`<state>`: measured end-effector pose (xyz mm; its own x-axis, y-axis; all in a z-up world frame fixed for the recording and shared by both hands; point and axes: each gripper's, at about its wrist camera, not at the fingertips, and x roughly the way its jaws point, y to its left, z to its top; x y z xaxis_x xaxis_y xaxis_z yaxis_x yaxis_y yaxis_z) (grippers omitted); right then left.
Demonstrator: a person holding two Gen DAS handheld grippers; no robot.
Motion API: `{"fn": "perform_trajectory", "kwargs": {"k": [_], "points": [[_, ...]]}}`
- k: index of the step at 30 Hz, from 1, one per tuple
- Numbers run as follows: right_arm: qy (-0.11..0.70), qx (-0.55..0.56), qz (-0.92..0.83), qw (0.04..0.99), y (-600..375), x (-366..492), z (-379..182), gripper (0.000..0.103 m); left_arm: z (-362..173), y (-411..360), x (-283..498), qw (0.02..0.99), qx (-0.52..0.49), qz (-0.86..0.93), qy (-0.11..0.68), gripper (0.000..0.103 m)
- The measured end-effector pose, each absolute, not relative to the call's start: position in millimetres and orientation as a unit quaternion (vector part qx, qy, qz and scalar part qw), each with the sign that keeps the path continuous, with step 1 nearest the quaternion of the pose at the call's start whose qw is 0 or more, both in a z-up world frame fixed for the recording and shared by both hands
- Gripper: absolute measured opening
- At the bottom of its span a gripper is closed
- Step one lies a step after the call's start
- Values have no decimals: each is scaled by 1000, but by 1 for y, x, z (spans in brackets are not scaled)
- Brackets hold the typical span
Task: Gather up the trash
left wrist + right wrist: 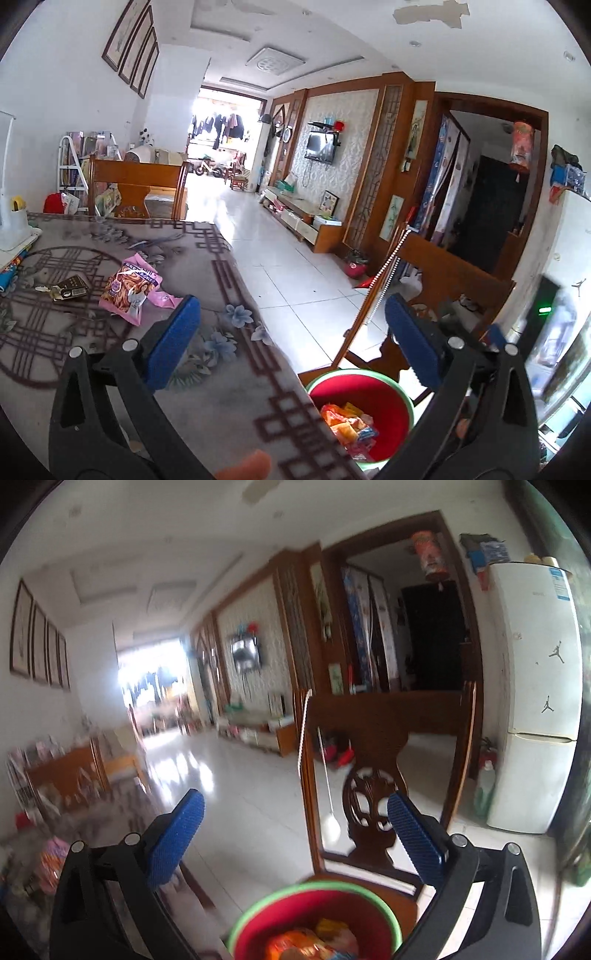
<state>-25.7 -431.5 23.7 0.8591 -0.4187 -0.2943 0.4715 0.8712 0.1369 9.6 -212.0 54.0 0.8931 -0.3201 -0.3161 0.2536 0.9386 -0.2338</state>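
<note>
A pink and orange snack wrapper (131, 290) lies crumpled on the patterned table (229, 391), ahead and left of my open, empty left gripper (291, 317). A red bin with a green rim (384, 402) stands on a chair seat off the table's right edge and holds several colourful wrappers (349, 424). In the right wrist view the same bin (314, 915) sits right below my open, empty right gripper (295, 812), with wrappers (310, 941) inside. The pink wrapper (51, 860) shows blurred at the left.
A small dark box with keys (70, 290) lies left of the wrapper. A white lamp base (13, 229) stands at the table's far left. A wooden chair back (384, 746) rises behind the bin. A white fridge (535, 694) stands right. Tiled floor (295, 266) lies beyond.
</note>
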Motion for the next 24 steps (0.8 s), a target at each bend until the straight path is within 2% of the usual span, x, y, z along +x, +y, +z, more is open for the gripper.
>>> {"fn": "perform_trajectory", "kwargs": {"k": [10, 24], "points": [[164, 104, -207, 959, -427, -19, 11, 96, 52, -207, 6, 969, -88, -139, 184, 98], [171, 95, -196, 961, -416, -18, 7, 96, 46, -208, 8, 970, -70, -122, 199, 98]]}}
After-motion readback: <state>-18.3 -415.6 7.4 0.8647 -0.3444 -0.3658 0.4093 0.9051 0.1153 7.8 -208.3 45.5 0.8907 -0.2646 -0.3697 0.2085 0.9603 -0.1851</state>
